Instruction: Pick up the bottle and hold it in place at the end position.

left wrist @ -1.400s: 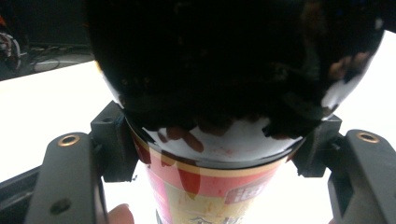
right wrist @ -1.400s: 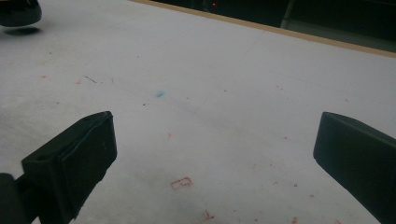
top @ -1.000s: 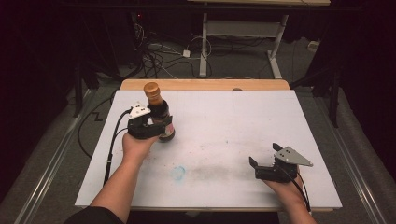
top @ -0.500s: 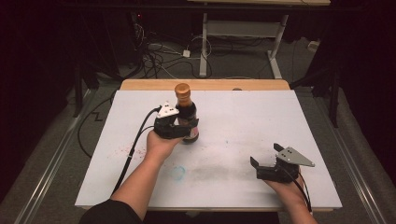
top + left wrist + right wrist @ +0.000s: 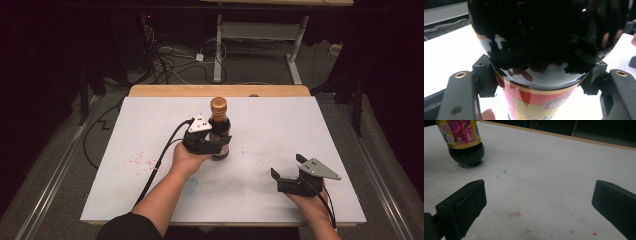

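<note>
A dark bottle (image 5: 219, 123) with a brown cap and a red and yellow label stands upright near the middle of the white table (image 5: 150, 125). My left gripper (image 5: 218, 146) is shut on its lower body, one pad on each side. In the left gripper view the bottle (image 5: 536, 37) sits between the jaws of the left gripper (image 5: 536, 83). Near the front right, my right gripper (image 5: 287, 166) rests open and holds nothing. The right gripper view looks between the wide jaws of the right gripper (image 5: 539, 202) at the bottle (image 5: 465, 145), whose base is at the table surface.
Red specks (image 5: 137, 160) and a faint blue smudge (image 5: 192, 185) mark the tabletop. A wooden strip (image 5: 220, 90) borders the far edge. Beyond it are floor cables (image 5: 170, 60) and a desk frame (image 5: 260, 35). The left gripper's cable (image 5: 160, 160) trails toward the front.
My left gripper has carried the bottle to the right, from the table's left part toward its middle. The right gripper has stayed where it was.
</note>
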Tool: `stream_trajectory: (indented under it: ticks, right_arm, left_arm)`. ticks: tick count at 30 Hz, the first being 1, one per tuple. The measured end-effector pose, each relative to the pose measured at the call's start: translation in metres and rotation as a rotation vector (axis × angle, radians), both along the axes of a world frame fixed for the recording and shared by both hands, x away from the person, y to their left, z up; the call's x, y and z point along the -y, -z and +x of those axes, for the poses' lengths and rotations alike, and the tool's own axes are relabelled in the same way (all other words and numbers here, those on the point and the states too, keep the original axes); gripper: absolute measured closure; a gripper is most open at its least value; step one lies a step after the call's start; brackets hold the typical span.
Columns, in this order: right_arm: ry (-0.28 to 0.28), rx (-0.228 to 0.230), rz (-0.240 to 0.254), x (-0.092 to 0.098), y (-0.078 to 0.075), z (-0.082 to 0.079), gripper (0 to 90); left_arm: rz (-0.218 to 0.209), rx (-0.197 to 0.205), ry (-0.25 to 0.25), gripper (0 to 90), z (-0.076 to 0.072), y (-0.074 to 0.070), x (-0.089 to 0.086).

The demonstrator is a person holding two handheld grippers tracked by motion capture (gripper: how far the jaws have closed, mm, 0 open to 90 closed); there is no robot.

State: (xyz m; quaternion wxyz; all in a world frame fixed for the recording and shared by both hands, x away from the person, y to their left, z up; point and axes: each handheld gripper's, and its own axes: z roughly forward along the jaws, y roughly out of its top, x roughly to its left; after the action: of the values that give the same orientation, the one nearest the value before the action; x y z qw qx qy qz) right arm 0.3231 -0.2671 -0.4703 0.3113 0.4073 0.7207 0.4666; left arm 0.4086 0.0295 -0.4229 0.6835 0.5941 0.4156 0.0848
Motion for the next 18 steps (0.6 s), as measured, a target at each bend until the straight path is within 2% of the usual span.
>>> stream_trajectory:
  ticks: [13, 17, 18]
  right_arm:
    - [-0.006, -0.003, -0.005, -0.002, 0.001, 0.002, 0.4]
    - [-0.005, -0.002, -0.006, -0.001, 0.002, 0.001, 0.4]
    - [-0.003, -0.004, -0.004, -0.001, 0.002, 0.001, 0.4]
  left_arm:
    - [0.015, -0.026, 0.043, 28.6, -0.002, 0.009, -0.003]
    - [0.015, -0.016, 0.051, 28.6, -0.003, 0.010, -0.005]
    - [-0.022, -0.015, 0.026, 28.5, -0.003, 0.010, -0.002]
